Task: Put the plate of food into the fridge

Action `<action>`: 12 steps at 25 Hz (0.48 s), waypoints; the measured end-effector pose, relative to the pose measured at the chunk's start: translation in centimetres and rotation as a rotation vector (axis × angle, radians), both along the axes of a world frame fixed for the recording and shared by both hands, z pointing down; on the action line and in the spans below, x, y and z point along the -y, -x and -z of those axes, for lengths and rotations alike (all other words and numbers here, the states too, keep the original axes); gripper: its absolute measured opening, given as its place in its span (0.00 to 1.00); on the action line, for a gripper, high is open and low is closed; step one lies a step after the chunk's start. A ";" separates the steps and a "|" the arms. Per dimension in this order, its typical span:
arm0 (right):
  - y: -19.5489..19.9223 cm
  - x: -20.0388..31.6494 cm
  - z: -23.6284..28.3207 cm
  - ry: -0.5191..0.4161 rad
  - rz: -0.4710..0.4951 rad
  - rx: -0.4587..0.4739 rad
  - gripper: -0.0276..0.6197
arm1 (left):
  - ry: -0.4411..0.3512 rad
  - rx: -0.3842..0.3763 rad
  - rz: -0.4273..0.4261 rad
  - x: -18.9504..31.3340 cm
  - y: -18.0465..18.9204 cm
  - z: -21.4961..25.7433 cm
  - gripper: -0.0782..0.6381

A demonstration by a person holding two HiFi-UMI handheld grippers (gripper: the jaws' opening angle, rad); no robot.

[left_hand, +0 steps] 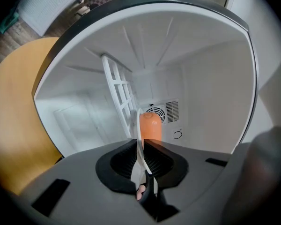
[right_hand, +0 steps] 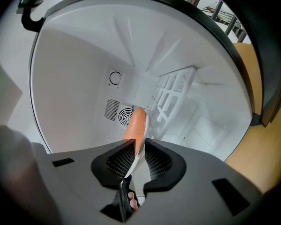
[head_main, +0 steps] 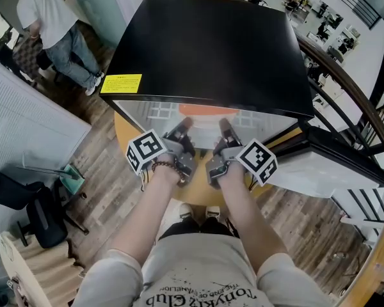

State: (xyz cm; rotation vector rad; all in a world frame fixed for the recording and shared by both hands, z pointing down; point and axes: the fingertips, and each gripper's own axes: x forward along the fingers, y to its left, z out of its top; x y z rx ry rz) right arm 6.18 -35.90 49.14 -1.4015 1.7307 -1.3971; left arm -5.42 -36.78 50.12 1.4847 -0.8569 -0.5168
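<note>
Black ribbed pads grip from both sides. Your left gripper (left_hand: 141, 142) has its jaws drawn narrow on the thin white rim of the plate (left_hand: 137, 121), and your right gripper (right_hand: 139, 146) is clamped the same way on the opposite rim (right_hand: 146, 122). Neither pair shows a gap beyond the thickness of the plate. From your head view the two tools sit side by side just past your forearms, left (head_main: 184, 125) and right (head_main: 225, 126), with the marker cubes turned outward and a beaded bracelet (head_main: 166, 166) on your left wrist.

The plate is carried between them, and an orange piece of food (left_hand: 151, 125) lies on it just beyond the pads. From the right side it shows as a long rounded shape (right_hand: 135, 122). From above, the orange food (head_main: 208, 110) is already past the front edge of the fridge (head_main: 211, 43), inside its white cavity.

Deeper in, a white wire shelf (left_hand: 119, 90) stands along one side of the cavity. Whether the plate touches it I cannot tell. On the back wall is a round fan grille with a slotted vent (right_hand: 119, 111).

The fridge has a black top with a yellow label (head_main: 121, 83) near its corner, and it stands on a round wooden table (head_main: 125, 130). Beyond it, on the plank floor, a person (head_main: 54, 24) in a white shirt and jeans stands.
</note>
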 end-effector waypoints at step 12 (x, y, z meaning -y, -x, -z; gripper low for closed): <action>-0.1 -0.8 -0.3 0.000 -0.009 0.007 0.19 | -0.004 -0.014 -0.012 -0.6 -0.3 0.0 0.24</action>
